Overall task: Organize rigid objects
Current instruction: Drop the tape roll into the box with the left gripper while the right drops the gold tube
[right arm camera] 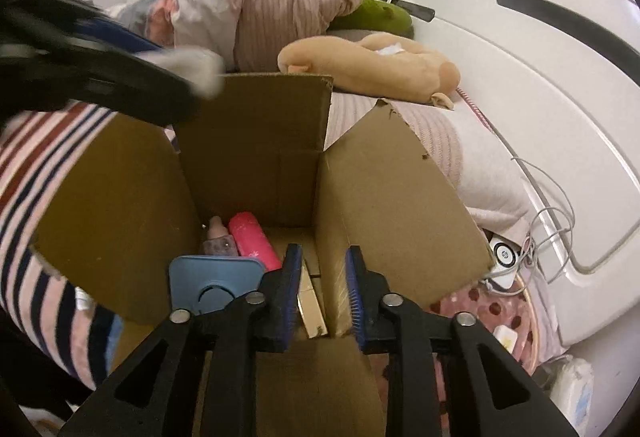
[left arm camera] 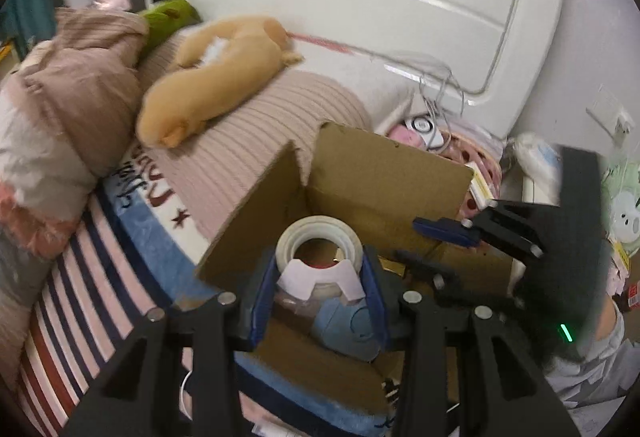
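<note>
The left tongs (left arm camera: pixel 320 289) squeeze a clear bottle (left arm camera: pixel 320 257) over the cardboard box (left arm camera: pixel 384 173) on the bed (left arm camera: pixel 80 277). The right tongs (right arm camera: pixel 322 289) are apart with nothing in them, above a pink bottle (right arm camera: pixel 254 239) and a blue lid (right arm camera: pixel 214 277) inside. A tan plush toy (left arm camera: pixel 216 77) lies close behind the box.

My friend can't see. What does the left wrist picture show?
The left hand-held gripper grips a white roll of clear tape over an open brown cardboard box on a striped bed. The right hand-held gripper reaches in from the right, and a tan plush toy lies behind.
</note>
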`<state>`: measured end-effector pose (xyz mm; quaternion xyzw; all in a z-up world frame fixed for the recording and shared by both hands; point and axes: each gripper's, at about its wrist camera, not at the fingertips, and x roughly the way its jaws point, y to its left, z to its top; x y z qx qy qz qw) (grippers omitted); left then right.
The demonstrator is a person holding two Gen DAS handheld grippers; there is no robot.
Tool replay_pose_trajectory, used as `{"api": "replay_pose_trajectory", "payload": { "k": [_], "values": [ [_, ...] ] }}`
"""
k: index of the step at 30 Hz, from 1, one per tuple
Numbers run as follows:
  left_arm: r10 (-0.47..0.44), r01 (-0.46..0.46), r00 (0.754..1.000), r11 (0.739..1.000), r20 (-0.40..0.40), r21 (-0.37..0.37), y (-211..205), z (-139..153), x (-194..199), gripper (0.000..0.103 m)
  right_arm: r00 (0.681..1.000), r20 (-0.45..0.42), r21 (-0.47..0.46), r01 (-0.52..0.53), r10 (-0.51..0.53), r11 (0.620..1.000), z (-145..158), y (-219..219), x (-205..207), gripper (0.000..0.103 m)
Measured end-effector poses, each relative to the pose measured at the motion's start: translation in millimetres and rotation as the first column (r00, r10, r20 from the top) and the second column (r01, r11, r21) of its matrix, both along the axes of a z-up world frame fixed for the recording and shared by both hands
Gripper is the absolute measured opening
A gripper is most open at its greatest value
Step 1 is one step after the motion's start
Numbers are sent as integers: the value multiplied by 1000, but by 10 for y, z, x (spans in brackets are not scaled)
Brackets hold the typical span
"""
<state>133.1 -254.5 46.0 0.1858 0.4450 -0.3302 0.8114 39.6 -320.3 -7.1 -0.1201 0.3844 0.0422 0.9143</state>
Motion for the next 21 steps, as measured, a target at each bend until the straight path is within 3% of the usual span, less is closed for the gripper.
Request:
{"api": "replay_pose_trajectory", "payload": {
  "k": [5,8,11,16,19,21],
  "values": [
    [-34,40,990,998,-135,40,-383,-214,308,39,999,25,-2,36,-36,999,42,-74,-59,24],
    [-15,21,992,998,-122,53,-428,-213,319,47,999,29,3,37,-37,999,71,-79,-120,24],
    [-12,11,994,1000,-105,-14,-265,-84,254,54,999,41,6,29,-29,1000,111,-58,-170,24],
    [102,-99,995,991,23,-95,488,240,33,68,992,118,91,-59,48,994,360,116,-359,24],
    [216,-208,972,974,94,-94,1110,308,-113,69,973,172,158,-180,152,971,541,367,-494,24],
    [310,-302,937,950,158,-75,1575,269,-239,73,949,194,187,-282,246,941,645,634,-594,24]
  ]
}}
